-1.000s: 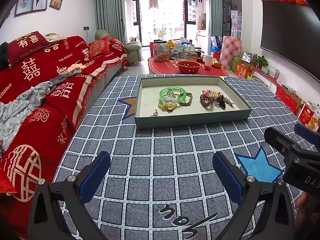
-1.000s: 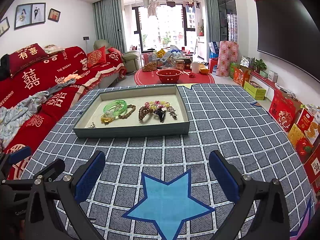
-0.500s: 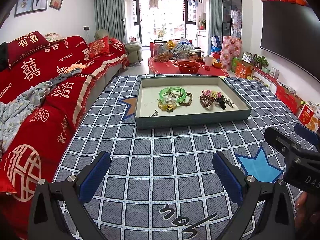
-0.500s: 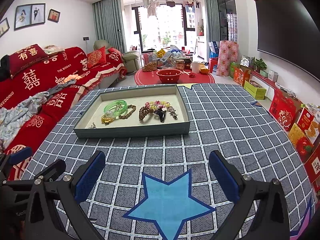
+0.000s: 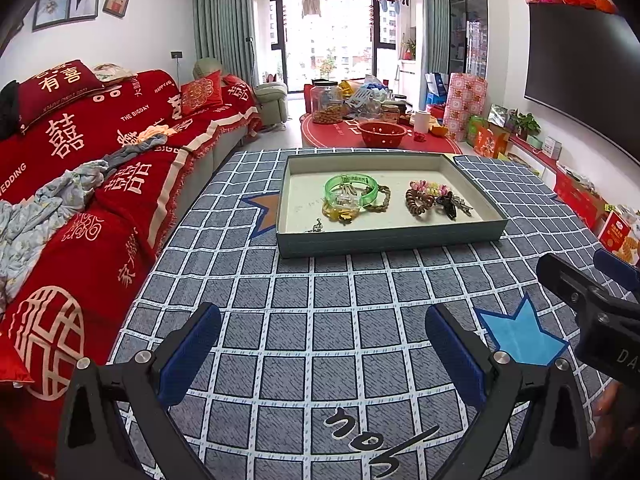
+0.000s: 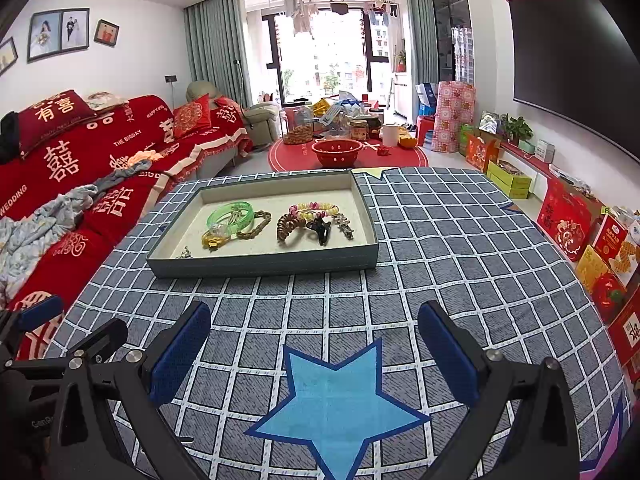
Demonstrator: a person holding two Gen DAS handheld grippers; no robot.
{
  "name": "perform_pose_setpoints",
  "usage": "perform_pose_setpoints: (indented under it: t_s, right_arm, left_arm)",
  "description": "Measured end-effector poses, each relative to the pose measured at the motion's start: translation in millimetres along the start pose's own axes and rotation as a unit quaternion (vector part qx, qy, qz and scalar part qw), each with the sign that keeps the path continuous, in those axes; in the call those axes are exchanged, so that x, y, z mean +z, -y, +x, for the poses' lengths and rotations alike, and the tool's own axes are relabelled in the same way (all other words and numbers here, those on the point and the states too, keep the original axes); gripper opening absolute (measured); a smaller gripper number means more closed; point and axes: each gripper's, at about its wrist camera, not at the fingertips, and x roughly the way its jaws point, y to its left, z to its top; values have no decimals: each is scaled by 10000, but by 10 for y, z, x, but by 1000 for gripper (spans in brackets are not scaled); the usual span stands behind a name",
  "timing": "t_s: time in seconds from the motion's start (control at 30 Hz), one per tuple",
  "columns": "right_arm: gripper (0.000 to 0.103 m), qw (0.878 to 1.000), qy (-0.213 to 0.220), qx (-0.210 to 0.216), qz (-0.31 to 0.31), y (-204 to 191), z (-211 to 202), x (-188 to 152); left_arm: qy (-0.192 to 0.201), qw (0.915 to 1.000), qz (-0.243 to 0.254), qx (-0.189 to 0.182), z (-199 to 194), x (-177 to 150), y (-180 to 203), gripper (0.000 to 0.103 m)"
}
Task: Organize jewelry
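Note:
A shallow grey-green tray (image 5: 392, 236) (image 6: 264, 266) stands on the checked tablecloth. It holds a green bangle (image 5: 351, 190) (image 6: 231, 216), a yellow piece (image 5: 340, 213), a brown chain bracelet (image 6: 256, 227), a brown spiral hair tie (image 5: 418, 202) (image 6: 289, 225), a pastel bead bracelet (image 6: 314, 210), a black clip (image 6: 320, 231) and a small silver item (image 5: 317, 226). My left gripper (image 5: 324, 344) and right gripper (image 6: 314, 344) are both open and empty, hovering over the cloth well in front of the tray. The right gripper shows at the right edge of the left wrist view (image 5: 592, 296).
A red-covered sofa (image 5: 80, 184) runs along the left of the table. A red round table (image 6: 348, 156) with jars and a red bowl stands beyond. Boxes (image 6: 580, 232) line the right wall under a television. A blue star (image 6: 336, 396) is printed on the cloth.

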Motion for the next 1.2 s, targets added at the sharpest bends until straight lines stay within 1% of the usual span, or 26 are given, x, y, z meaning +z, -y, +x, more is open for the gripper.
perform_pose_setpoints:
  t_s: [1.2]
  right_arm:
    - [103, 10000, 0, 9, 10, 16, 9, -12]
  left_arm:
    - [-15, 10000, -16, 8, 2, -3, -37, 103]
